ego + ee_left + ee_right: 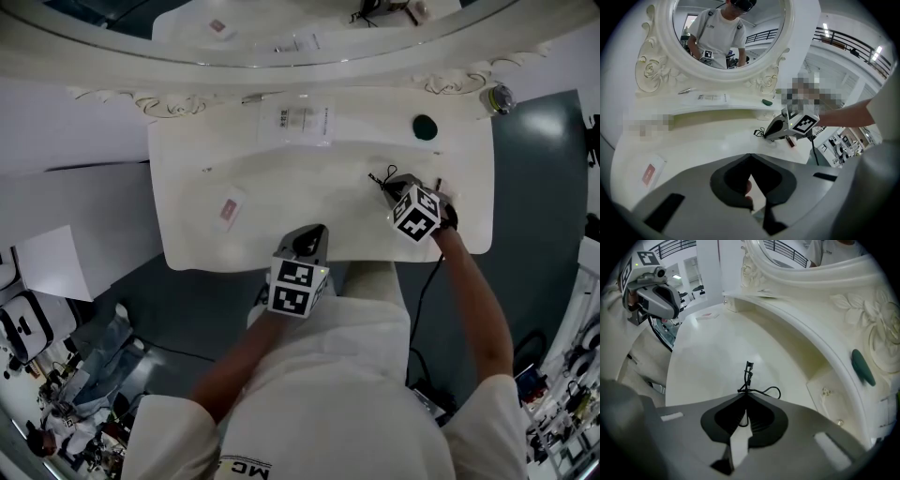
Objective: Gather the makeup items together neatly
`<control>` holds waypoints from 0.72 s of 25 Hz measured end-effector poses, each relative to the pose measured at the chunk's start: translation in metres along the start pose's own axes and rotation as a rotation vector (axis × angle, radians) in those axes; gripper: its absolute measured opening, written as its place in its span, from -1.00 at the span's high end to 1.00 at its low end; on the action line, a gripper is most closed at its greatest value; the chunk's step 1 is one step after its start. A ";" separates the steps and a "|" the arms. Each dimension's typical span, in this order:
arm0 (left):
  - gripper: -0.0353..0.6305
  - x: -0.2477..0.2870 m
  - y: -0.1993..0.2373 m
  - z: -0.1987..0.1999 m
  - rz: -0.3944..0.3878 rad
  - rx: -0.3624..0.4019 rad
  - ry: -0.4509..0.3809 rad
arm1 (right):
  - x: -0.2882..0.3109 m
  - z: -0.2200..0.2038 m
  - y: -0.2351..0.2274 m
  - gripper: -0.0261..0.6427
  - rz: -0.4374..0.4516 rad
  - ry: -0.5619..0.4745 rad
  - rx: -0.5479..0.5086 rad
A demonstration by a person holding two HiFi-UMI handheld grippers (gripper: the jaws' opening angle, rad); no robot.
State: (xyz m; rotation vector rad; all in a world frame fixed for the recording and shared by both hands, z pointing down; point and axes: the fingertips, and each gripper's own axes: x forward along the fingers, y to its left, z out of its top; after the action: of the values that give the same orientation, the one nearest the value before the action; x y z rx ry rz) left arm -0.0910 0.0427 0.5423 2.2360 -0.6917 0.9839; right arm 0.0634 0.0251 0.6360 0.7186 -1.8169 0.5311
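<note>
While my right gripper [746,397] points steeply down over the right part of the dressing table [281,183], its jaws are pressed together on a thin black cord [748,374]. The cord's loop and stiff end poke out past the tips and lie on the white top. Right beside that gripper, toward the right edge, sits a small red item [790,141], too small for me to name.

My left gripper [750,158] hovers over the front edge near the middle, its tips meeting.

Further out, the rest is scattered. A pink-and-white sachet [229,208] lies flat toward the left edge, well apart from both grippers. A clear packet [302,122] with dark print rests at the back edge around the centre. A dark green oval piece [425,127] sits near the back right corner, between the packet and the right edge. Behind it all, the carved white frame of the mirror [656,70] rises from the back edge.
</note>
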 end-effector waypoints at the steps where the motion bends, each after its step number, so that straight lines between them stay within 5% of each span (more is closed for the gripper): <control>1: 0.90 0.000 0.000 0.000 -0.001 0.001 -0.001 | 0.000 0.001 0.000 0.89 -0.001 -0.005 0.013; 18: 0.89 -0.001 0.000 0.006 -0.027 0.036 -0.013 | -0.019 0.015 0.015 0.89 -0.090 -0.119 0.180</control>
State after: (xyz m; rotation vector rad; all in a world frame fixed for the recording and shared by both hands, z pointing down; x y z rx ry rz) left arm -0.0882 0.0388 0.5380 2.2789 -0.6528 0.9760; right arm 0.0482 0.0302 0.6124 0.9675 -1.8518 0.6089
